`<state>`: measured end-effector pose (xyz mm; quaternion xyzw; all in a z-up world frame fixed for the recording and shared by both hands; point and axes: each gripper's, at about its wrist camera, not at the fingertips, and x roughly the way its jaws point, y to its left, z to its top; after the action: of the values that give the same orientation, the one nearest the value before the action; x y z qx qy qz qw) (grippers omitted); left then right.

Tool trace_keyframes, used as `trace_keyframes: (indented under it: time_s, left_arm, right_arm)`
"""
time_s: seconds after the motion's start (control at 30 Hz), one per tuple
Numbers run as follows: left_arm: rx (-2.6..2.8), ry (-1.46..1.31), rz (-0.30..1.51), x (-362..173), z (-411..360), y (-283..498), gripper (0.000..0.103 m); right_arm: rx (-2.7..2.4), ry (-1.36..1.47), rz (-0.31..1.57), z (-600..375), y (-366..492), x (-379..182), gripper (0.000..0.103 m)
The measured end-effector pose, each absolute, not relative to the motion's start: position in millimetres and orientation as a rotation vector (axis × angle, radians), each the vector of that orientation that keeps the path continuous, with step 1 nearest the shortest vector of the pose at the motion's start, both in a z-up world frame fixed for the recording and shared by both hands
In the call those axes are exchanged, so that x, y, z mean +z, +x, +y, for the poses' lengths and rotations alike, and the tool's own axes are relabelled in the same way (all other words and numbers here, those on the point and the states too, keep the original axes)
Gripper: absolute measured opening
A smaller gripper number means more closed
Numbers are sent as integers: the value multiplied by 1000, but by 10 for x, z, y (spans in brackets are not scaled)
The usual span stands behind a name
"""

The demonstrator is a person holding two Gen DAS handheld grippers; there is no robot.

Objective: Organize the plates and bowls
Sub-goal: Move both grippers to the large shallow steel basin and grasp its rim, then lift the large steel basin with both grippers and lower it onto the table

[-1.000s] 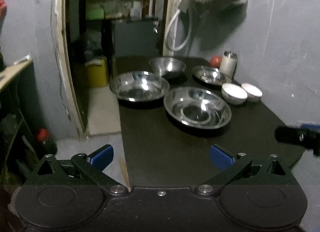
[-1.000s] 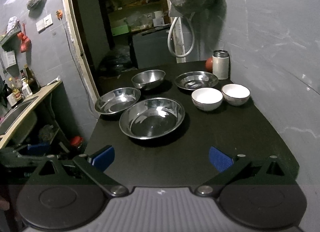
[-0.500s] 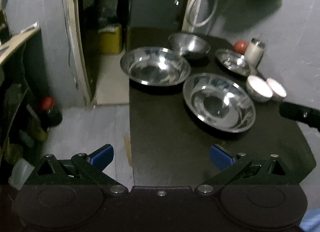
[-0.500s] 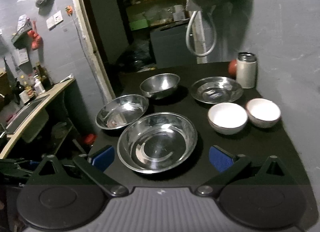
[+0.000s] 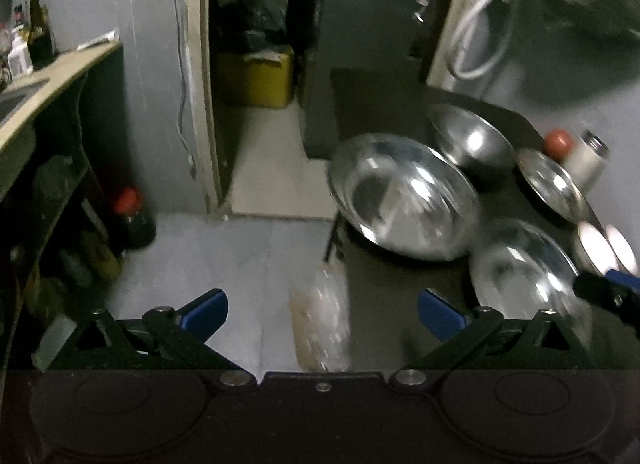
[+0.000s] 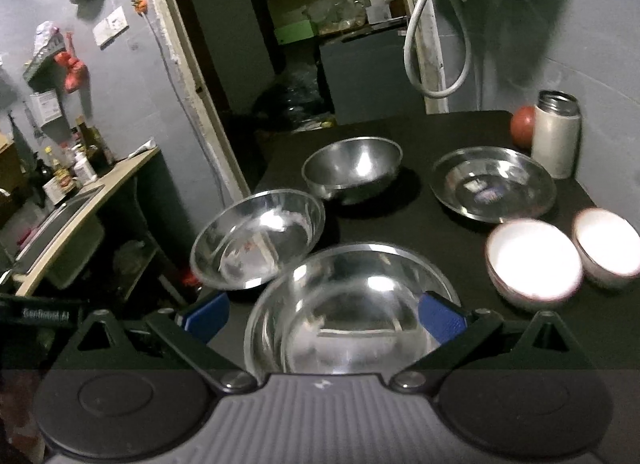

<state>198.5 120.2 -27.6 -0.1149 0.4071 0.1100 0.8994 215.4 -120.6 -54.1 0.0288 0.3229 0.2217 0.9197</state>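
Three steel bowls [image 6: 352,312] [image 6: 258,238] [image 6: 354,167], steel plate [image 6: 494,181], two white bowls [image 6: 534,264] [image 6: 606,250]: upright, apparently empty, unstacked on black table [image 6: 416,219].

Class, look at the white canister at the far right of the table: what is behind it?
A round red object shows behind the white canister, by the wall. The canister covers its right part, so its full shape and what it is stay unclear.
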Motion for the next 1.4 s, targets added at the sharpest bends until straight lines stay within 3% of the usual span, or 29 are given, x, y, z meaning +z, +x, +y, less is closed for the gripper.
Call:
trace_keyframes:
  time_s: [0.27, 0.47, 0.57, 0.7, 0.9, 1.03, 1.1, 1.23, 1.4]
  left_arm:
    - [171, -276, 838, -446, 1594, 2931, 99]
    - [119, -324, 873, -629, 1712, 3232, 81]
    - [87, -332, 886, -709, 1731, 3274, 69]
    - [61, -371, 901, -781, 1732, 3275, 45]
    - [51, -414, 899, -817, 1708, 3287, 19]
    - [68, -413, 898, -814, 1684, 3288, 13]
    - [79, -419, 899, -813, 1700, 3282, 10]
    - [112, -417, 892, -789, 1746, 3237, 10]
    - [117, -388, 857, -641, 1768, 3127, 10]
  right_arm:
    - [430, 23, 718, -737, 2829, -612, 103]
    - [442, 27, 775, -555, 3257, -752, 97]
    - [438, 18, 791, -507, 3355, -806, 91]
    - [432, 16, 822, -464, 3449, -890, 82]
    - [436, 29, 851, -418, 3502, -957, 56]
    - [456, 44, 866, -389, 3516, -979, 38]
    - [449, 36, 864, -358, 3512, -982, 36]
    - [450, 43, 863, -346, 3475, -976, 21]
    - [474, 48, 826, -337, 3373, -864, 20]
